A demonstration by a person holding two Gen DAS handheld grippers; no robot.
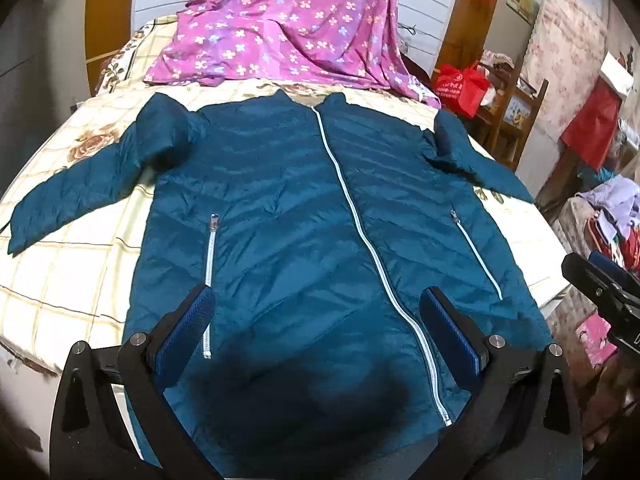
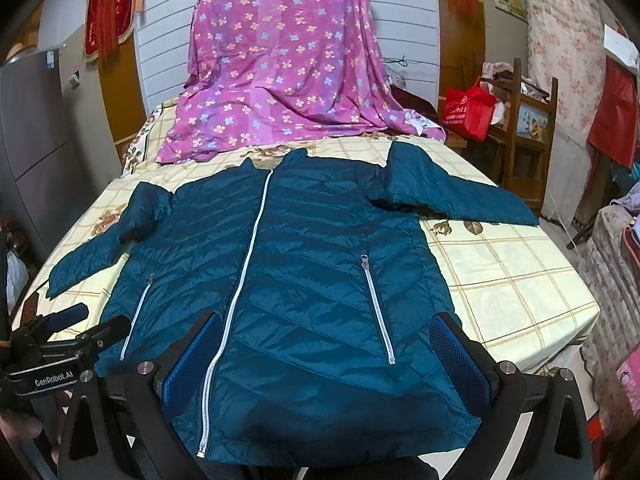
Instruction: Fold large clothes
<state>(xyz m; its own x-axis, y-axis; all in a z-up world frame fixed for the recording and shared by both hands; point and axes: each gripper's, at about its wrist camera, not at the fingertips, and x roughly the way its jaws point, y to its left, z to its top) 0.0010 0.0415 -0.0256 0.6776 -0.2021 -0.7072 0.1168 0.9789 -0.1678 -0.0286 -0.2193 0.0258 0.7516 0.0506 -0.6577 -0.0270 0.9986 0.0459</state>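
Nearest the lens is the hem of the teal puffer jacket [image 1: 304, 216], lying just under and ahead of the left tool [image 1: 316, 320], whose blue-padded fingers stand wide apart with nothing between them. The right tool [image 2: 326, 346] is likewise spread wide and empty, poised over the same hem a little further toward the jacket's right-hand pocket. The jacket lies flat, front up and zipped, on the bed [image 2: 500, 280], with its long axis running straight away from both tools: hem close in, collar at the far end near a purple flowered sheet [image 2: 280, 60] draped over something at the head of the bed. The white centre zip [image 2: 240, 280] passes between the two tools, nearer the right finger of the left one and the left finger of the right one. The left sleeve [image 1: 80, 180] angles out and away to the left tool's side; the right sleeve [image 2: 456, 192] stretches outward beyond the right tool. Each sleeve sits well ahead of its own tool, so my reading is that folding starts by reaching forward and outward, each hand taking the sleeve on its own side and drawing it in across the body
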